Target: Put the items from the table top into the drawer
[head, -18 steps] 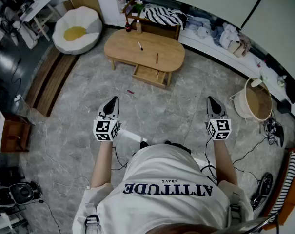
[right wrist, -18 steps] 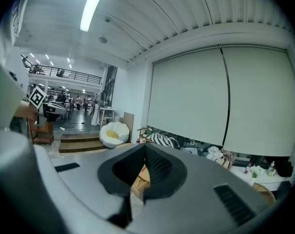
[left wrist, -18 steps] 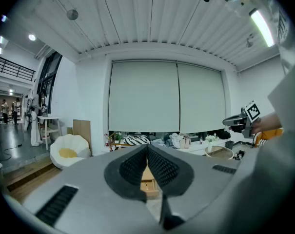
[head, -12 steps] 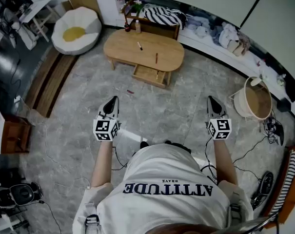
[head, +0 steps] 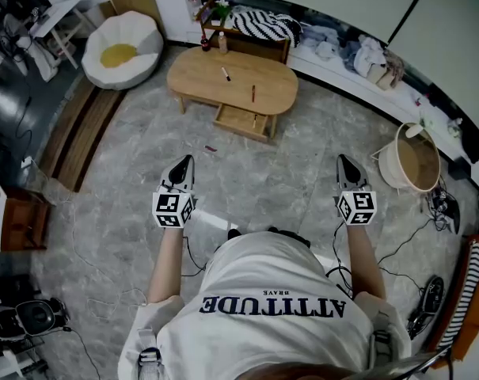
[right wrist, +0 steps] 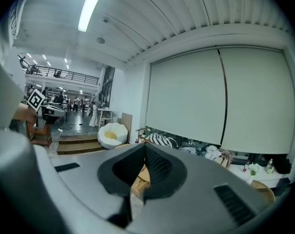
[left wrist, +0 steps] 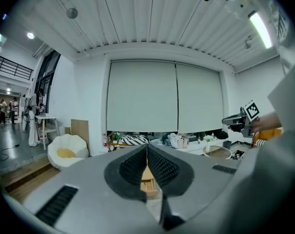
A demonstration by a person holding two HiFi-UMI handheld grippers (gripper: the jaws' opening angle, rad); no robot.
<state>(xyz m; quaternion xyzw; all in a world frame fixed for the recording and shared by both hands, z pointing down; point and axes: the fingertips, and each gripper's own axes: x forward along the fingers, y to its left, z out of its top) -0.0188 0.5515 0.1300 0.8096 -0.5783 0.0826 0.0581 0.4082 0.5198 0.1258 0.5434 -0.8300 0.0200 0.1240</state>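
**Head view.** The left gripper (head: 184,161) and the right gripper (head: 344,161) are held side by side, well apart, over bare grey floor (head: 287,184). Both pairs of jaws are pressed together and carry nothing. Open floor separates them from the oval wooden counter (head: 199,76) ahead. The drawer (head: 243,121) stands pulled out under the counter's near edge. A pen (head: 225,74) and a brown stick (head: 253,93) lie apart from each other on the counter top, neither in the drawer. A small reddish object (head: 211,148) lies on the floor near the drawer's left side. The free room is bounded by a white beanbag chair (head: 122,50) at far left, a wooden step (head: 77,137) along the left, and a round basket (head: 417,165) at right. Loose cables (head: 397,252) trail near the person's right side.

**Left gripper view.** The jaws meet tip to tip, empty. A sliver of the drawer shows in the slit beneath them, while the jaws cover the counter top. The right gripper's marker cube (left wrist: 252,110) appears at the right edge. Roller blinds (left wrist: 164,96) and the ceiling appear here, not in the head view.

**Right gripper view.** The jaws are closed on nothing, with the counter's edge and the drawer just below the tips. Beyond the wooden step, a railing (right wrist: 64,73) and a lit hall appear, outside the head view's frame.
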